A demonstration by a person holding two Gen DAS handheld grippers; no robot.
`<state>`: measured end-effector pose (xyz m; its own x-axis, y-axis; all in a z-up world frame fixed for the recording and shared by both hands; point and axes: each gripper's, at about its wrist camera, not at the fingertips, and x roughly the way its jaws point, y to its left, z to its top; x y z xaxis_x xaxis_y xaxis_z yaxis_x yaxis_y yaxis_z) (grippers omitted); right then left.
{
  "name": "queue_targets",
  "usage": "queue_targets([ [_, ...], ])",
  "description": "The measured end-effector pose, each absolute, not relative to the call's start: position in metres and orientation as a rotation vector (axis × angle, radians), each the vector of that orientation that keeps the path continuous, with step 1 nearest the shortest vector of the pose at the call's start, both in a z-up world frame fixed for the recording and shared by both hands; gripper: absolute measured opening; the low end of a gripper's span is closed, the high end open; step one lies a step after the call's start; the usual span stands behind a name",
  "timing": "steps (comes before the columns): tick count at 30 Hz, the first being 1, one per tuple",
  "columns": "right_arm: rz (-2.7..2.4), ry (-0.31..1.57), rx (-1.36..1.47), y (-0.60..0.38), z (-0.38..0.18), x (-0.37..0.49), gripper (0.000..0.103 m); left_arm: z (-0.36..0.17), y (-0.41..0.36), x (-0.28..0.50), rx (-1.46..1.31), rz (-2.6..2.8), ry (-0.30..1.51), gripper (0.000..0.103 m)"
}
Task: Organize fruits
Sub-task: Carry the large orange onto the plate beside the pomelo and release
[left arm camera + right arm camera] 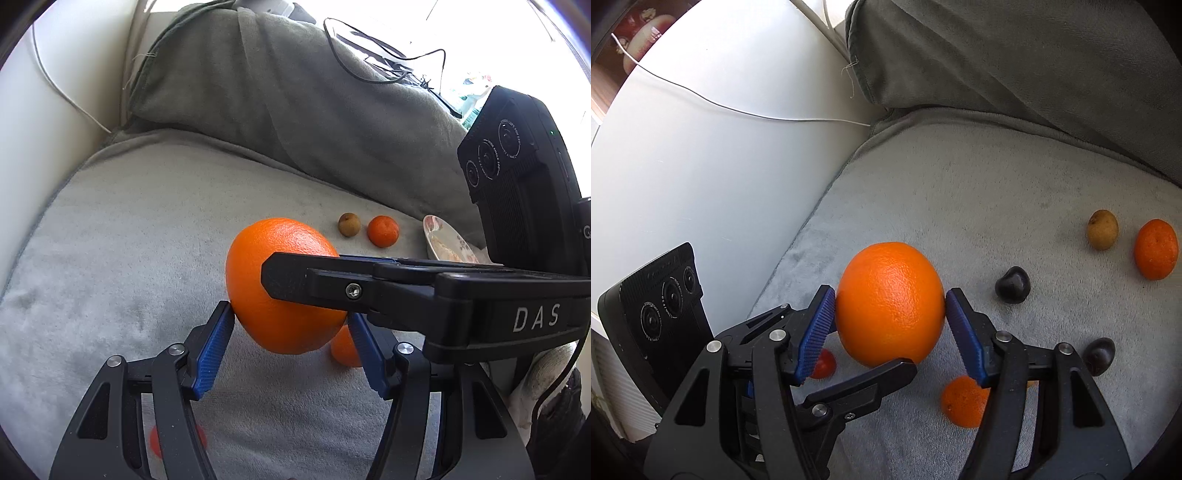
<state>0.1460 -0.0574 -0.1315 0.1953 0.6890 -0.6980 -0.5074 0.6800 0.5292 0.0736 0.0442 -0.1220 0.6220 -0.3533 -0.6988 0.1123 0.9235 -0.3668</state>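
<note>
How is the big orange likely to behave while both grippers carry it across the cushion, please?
The big orange looks firm and round, so it would probably roll if dropped on the grey cushion. Its dimpled peel should grip the ribbed blue pads fairly well. It probably feels heavy for its size.

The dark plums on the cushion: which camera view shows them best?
The right wrist view shows them best: one dark plum lies right of the big orange, and a second plum lies nearer the camera, partly behind the right gripper. In the left wrist view, neither plum can be seen.
</note>
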Motion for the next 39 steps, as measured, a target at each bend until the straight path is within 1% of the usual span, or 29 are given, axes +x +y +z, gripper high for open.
queue_targets([
  [15,0.791,1.017,0.200,-0.100,-0.105,0.134,0.065,-0.102,0.016,0.065,-0.273,-0.334,0.823,0.063],
  [39,0.636,0.964,0.288,-0.225,-0.097,0.127,0.065,-0.092,-0.096,0.093,-0.177,-0.496,0.833,0.063],
])
